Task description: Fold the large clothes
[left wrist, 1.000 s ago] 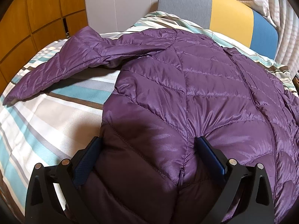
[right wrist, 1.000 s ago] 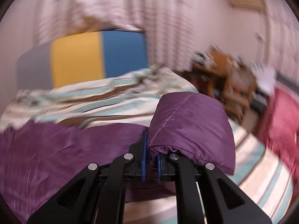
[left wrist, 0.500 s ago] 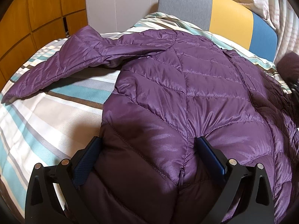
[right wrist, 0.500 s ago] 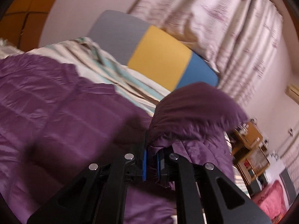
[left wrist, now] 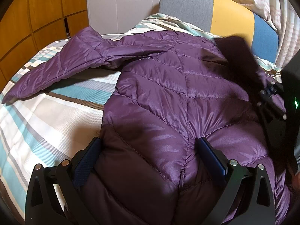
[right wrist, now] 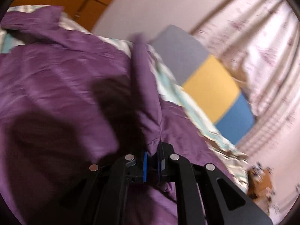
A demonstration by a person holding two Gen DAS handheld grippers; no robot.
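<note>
While the left gripper (left wrist: pixel 148 153) rests jaws apart astride the purple quilted jacket's (left wrist: pixel 168 97) hem on the striped bedsheet (left wrist: pixel 46 116), the right gripper (right wrist: pixel 152 159) is clamped on its sleeve (right wrist: pixel 146 101), before the colour-block headboard (left wrist: pixel 230 16).

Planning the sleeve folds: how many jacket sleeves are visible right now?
2. One sleeve lies spread out on the striped bedding to the jacket's left. The other sleeve is lifted over the jacket, pinched in the right gripper.
</note>
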